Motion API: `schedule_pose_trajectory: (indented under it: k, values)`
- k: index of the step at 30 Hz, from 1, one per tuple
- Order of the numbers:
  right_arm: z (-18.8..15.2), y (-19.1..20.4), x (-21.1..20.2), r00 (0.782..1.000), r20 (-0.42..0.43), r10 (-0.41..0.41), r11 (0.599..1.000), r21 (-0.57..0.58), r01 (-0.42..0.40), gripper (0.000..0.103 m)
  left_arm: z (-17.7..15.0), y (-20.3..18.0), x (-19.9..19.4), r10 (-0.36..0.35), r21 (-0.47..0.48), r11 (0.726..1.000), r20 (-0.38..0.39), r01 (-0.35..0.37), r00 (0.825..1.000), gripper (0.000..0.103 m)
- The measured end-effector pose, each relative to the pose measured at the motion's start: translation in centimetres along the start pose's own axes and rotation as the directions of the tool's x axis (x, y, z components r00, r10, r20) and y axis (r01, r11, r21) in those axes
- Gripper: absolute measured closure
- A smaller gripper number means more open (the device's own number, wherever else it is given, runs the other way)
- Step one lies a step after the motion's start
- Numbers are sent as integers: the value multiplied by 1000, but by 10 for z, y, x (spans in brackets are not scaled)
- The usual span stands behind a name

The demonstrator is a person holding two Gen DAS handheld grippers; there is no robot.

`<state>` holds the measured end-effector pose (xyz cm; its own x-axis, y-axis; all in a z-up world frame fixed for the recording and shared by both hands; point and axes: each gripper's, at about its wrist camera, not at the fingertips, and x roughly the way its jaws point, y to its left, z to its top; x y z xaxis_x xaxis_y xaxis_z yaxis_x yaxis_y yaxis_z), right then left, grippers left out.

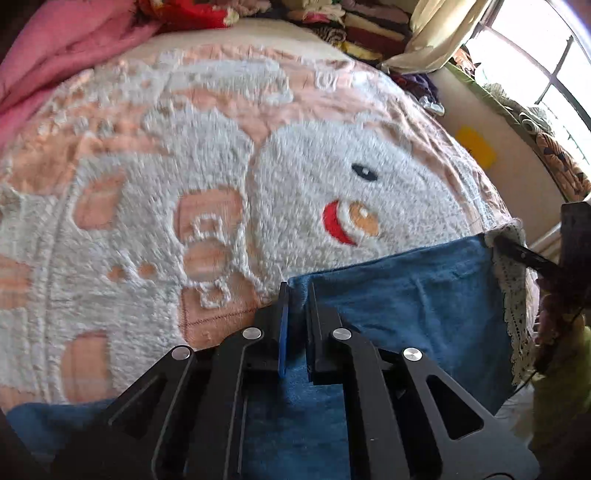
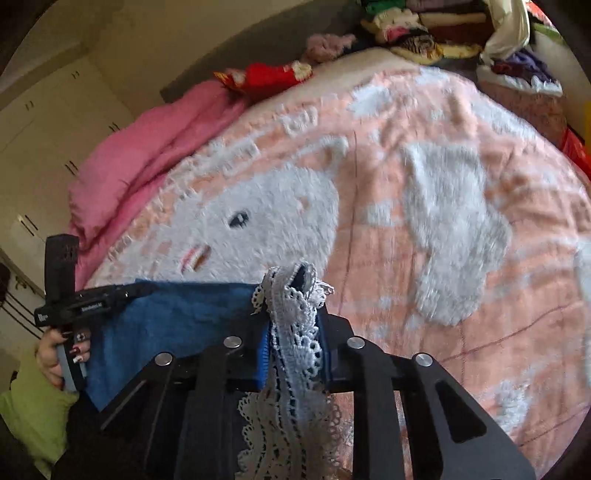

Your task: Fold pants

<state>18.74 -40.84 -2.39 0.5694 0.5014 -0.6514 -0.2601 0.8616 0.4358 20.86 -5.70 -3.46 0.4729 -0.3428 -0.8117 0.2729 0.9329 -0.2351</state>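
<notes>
The blue pants (image 1: 406, 295) lie at the near edge of the bed, with a white lace trim (image 1: 513, 295) along one end. My left gripper (image 1: 297, 291) is shut on one corner of the blue cloth, which shows between its fingers. My right gripper (image 2: 291, 295) is shut on the other corner, bunched lace (image 2: 295, 332) and blue cloth pinched between its pads. The edge of the pants (image 2: 177, 317) stretches between the two grippers. The right wrist view shows the left gripper (image 2: 144, 290) and the hand (image 2: 59, 354) holding it. In the left wrist view the right gripper (image 1: 496, 240) appears at the right.
A fluffy pink-and-white cartoon blanket (image 1: 221, 166) covers the bed. A pink quilt (image 2: 147, 155) is bunched along one side. Piled clothes (image 2: 424, 33) lie at the far end. A window (image 1: 535, 55) and a wall flank the bed; cupboards (image 2: 44, 129) stand opposite.
</notes>
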Motion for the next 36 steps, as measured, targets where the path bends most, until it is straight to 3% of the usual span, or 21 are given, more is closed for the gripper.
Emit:
schedule_pose_trajectory:
  k: [5,9,12,16,18,19,21,24,25,29,31,36]
  values:
    - [20,8,-14,998,54,-37,997,-62,40,85,14,-17,-8,62,50,997,65,-65,996,102]
    - [23,7,7,991,4,-132,984,-116,131,85,17,-20,12,138,73,987,59,-142,989,102]
    - [14,2,30,979,-56,-195,971,-155,184,83,12,-11,25,150,66,986,32,-152,988,101]
    - [9,-5,38,976,-52,-210,970,-138,202,73,10,-4,24,134,53,989,51,-136,990,99]
    - [10,-7,32,974,-44,-224,969,-115,218,58,9,-1,12,141,31,989,88,-144,986,81]
    - [10,-9,24,973,-36,-229,970,-92,225,53,8,1,-2,143,9,989,122,-145,982,77]
    - [9,-8,7,976,-2,-216,974,-65,216,48,5,4,-25,143,-13,990,178,-143,974,75]
    - [0,-2,-29,977,64,-203,977,-50,206,39,-7,8,-64,189,-33,982,248,-187,950,53]
    - [-7,2,-42,975,80,-207,976,-55,212,38,-12,9,-72,191,-41,982,256,-186,948,50]
    - [-34,13,-67,967,87,-238,968,-65,244,37,-44,22,-101,179,-132,980,256,-149,950,32]
    - [-49,20,-76,967,86,-240,966,-72,247,37,-59,28,-106,187,-165,975,240,-150,953,29]
    - [-76,52,-67,972,43,-233,960,-147,237,37,-76,40,-98,260,-224,949,149,-223,954,19]
